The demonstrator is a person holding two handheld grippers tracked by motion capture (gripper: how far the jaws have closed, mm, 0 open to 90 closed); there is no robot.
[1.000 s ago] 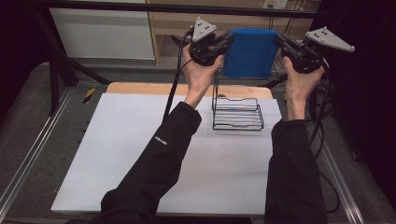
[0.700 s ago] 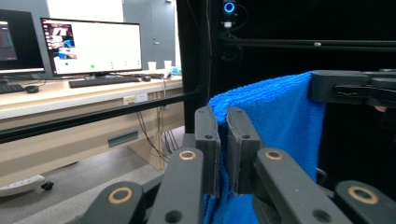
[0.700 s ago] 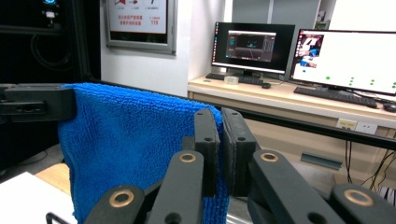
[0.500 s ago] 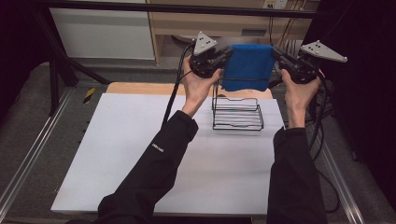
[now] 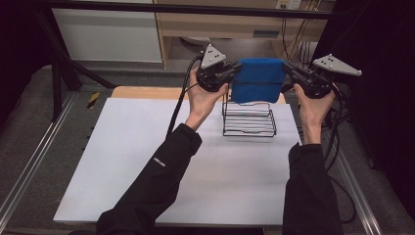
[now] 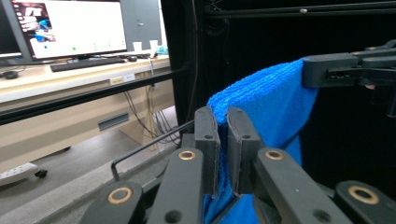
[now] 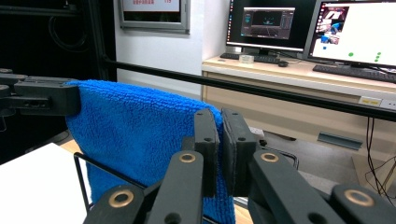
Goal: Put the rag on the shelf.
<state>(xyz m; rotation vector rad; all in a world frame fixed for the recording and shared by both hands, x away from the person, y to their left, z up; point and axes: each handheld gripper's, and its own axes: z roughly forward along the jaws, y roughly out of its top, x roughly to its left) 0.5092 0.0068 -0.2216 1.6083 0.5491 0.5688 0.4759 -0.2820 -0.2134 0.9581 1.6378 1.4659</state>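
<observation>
Sleeves (image 5: 161,166): reaching in from the near edge over the white table top (image 5: 122,161), forearms angling toward the far side.

Left gripper (image 5: 234,70): clamping one upper corner of the blue towel (image 5: 258,81); in the left gripper view, jaws nearly together with only a fold of the towel (image 6: 266,107) pinched between them.

Right gripper (image 5: 288,70): clamping the opposite upper corner; in the right gripper view, jaws likewise nearly closed on the towel edge (image 7: 135,130), with the left gripper (image 7: 70,99) showing farther off at the other corner.

Change: sinking since a second ago, both hands together, bringing the towel down from well above the wire rack (image 5: 248,117) to just over it; grips holding unchanged throughout.

Towel: hanging flat and stretched between the two grippers, lower edge now overlapping the rack's far top wire in the high view; touching or not, impossible to tell.

Rack: standing empty on the far part of the table, just below and a little nearer than the towel.

Meaning: apparently lowering the towel to drape it over the rack's top bar; draping not yet done, release still ahead.

Beyond: wooden bench (image 5: 220,24) and cables along the far wall.
</observation>
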